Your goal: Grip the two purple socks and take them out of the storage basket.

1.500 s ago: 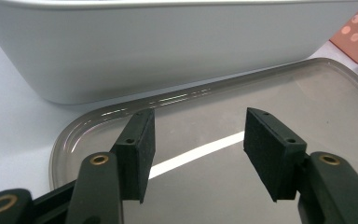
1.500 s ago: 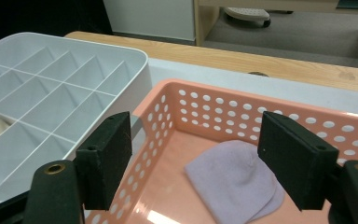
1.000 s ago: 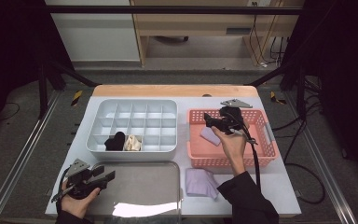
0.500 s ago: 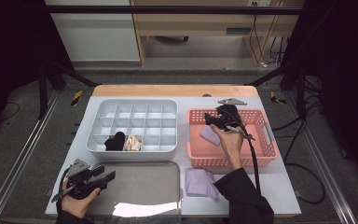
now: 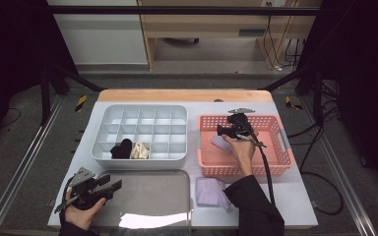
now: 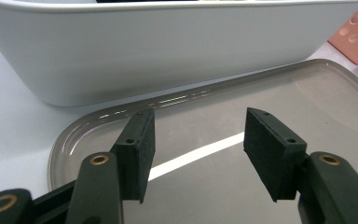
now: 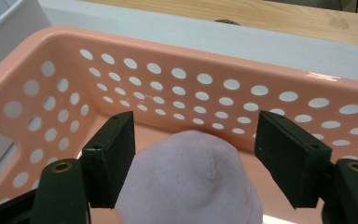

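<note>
Soft, rounded lilac sock (image 7: 189, 179) sits in the perforated pink plastic basket (image 7: 223, 88), between the right tool (image 7: 193, 161)'s wide-open jaws, unpinched.

On the pale surface (image 5: 295, 206) a white divided organiser tray (image 5: 142, 132) stands left of a pink perforated basket (image 5: 270, 164). A black rolled item (image 5: 121, 149) and a cream one (image 5: 140, 150) sit in neighbouring compartments of the tray's front row. The right hand-held gripper (image 5: 219, 131) reaches into the basket above a lilac cloth (image 5: 220, 143). The left hand-held gripper (image 5: 112, 183) rests at the left edge of a metal tray (image 5: 152, 196). Another lilac cloth (image 5: 209, 191) lies just right of that tray.
</note>
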Motion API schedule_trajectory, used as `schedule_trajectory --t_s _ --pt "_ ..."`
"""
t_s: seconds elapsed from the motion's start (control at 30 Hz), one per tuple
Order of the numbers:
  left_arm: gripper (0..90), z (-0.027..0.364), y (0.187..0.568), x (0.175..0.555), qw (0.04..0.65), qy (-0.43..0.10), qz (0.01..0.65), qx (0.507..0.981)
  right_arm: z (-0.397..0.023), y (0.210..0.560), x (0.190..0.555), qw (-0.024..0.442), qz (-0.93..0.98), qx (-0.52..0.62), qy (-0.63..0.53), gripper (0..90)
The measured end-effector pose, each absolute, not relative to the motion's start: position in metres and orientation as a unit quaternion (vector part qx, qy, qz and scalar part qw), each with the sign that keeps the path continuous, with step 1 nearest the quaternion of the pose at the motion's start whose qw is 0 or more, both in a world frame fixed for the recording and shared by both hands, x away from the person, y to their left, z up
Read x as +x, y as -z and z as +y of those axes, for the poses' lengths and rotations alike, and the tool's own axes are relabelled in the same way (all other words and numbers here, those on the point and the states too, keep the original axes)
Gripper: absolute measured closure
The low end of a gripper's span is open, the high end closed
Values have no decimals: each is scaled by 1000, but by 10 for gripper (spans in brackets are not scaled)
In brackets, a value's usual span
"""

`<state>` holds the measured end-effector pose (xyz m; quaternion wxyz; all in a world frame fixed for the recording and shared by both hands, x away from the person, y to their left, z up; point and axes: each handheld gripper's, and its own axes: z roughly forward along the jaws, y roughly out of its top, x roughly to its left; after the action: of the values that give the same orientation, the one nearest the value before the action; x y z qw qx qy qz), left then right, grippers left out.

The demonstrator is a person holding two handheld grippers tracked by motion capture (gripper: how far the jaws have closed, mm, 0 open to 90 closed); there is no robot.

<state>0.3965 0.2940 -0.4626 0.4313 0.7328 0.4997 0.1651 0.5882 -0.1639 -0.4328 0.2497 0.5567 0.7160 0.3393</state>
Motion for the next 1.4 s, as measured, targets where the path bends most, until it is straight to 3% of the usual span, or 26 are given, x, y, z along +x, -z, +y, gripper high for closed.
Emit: schedule_trajectory --t_s 0.57,1.13,1.27,1.33,1.4 --pt "425 294 463 397 432 -164 500 733 -165 455 598 213 728 585 -287 247" --pt "430 293 463 396 431 -166 498 734 -164 464 600 192 738 594 -257 313" --pt "431 293 463 397 430 -166 498 735 -163 463 599 194 738 597 -248 393" --pt "432 293 463 396 430 -166 497 735 -162 460 599 188 740 600 -239 515" --pt "432 293 463 396 430 -166 498 735 -162 460 599 185 741 601 -237 564"
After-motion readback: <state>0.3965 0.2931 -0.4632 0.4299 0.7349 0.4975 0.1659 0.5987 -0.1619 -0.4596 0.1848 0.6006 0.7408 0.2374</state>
